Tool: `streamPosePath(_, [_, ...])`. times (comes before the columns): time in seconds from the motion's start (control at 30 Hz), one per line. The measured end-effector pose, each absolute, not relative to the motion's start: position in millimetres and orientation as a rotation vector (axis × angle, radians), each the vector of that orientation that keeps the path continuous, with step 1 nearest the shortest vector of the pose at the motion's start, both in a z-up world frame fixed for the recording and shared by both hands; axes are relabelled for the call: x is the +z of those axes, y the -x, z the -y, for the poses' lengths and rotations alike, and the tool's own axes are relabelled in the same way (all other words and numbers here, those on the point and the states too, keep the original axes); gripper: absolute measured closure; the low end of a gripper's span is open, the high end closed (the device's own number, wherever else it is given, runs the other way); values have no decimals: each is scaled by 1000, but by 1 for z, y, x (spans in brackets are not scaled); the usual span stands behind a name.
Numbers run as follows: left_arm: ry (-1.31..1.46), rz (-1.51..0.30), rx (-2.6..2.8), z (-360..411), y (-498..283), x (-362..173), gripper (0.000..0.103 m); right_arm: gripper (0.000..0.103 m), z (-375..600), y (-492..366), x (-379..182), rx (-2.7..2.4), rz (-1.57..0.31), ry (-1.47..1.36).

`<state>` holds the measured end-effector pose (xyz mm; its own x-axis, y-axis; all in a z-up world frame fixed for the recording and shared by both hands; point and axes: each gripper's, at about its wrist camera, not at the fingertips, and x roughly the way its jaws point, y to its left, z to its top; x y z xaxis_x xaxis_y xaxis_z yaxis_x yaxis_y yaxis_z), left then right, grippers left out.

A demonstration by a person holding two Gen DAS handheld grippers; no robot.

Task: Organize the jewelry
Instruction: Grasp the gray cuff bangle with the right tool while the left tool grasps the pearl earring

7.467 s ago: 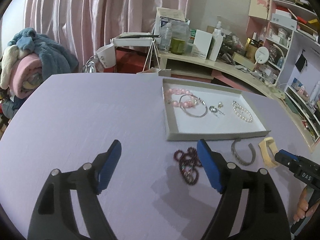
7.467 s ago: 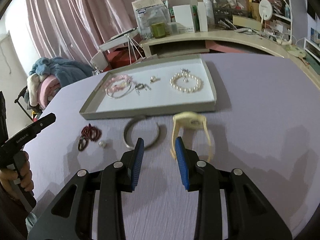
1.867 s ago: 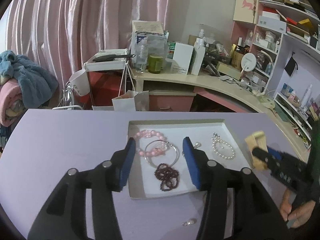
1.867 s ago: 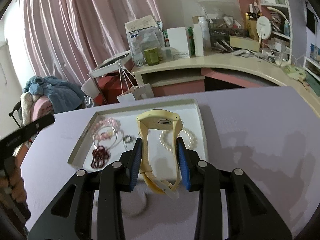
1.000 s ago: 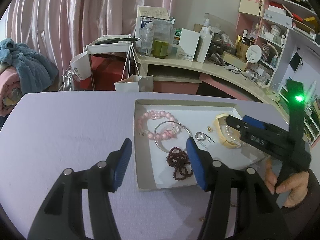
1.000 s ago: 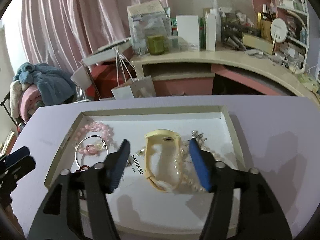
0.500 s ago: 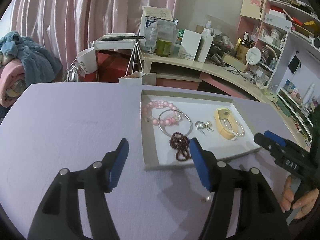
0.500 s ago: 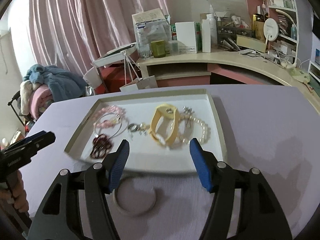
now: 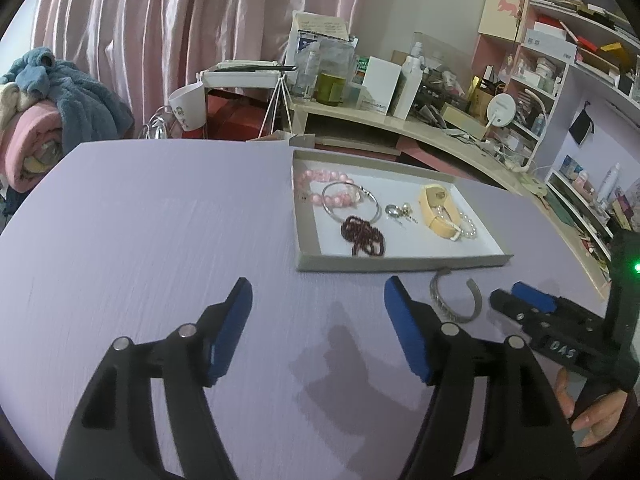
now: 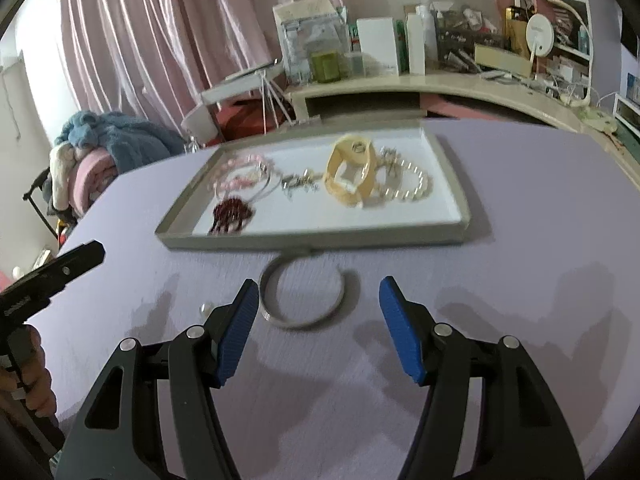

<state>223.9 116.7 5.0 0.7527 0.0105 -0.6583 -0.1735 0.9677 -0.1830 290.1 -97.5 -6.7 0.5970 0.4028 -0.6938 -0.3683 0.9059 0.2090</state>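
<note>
Just ahead of the spread right tool (image 10: 314, 322), silver bangle (image 10: 303, 294).

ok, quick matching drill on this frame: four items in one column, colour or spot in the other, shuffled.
Items:
1. silver cuff
2. watch band
3. garnet beads
4. loose pearl

Colour or spot:
A. dark red, in the tray
B. cream yellow, in the tray
C. on the table beside the right gripper finger
D. on the table, just in front of the tray

Pairs: 1-D, 2-B, 3-A, 4-C
</note>
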Motion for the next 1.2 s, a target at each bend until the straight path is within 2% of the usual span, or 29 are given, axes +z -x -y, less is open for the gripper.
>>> streamPosePath(0.2, [253, -703, 104, -121, -209, 6, 32, 38, 77, -285, -17, 405, -861, -12])
streamPosePath(0.43, [262, -700, 100, -126, -202, 6, 32, 32, 66, -291, -30, 327, -905, -16])
streamPosePath(0.8, [268, -705, 99, -127, -197, 3, 32, 30, 44, -305, -32, 254, -903, 68])
streamPosePath(0.83, [267, -707, 99, -126, -197, 2, 32, 31, 43, -305, -32, 247, -904, 82])
streamPosePath(0.87, [267, -708, 99, -125, -197, 1, 32, 37, 43, -305, -32, 242, -899, 90])
streamPosePath(1.2, [239, -749, 84, -108, -206, -7, 32, 38, 71, -290, -29, 293, -901, 76])
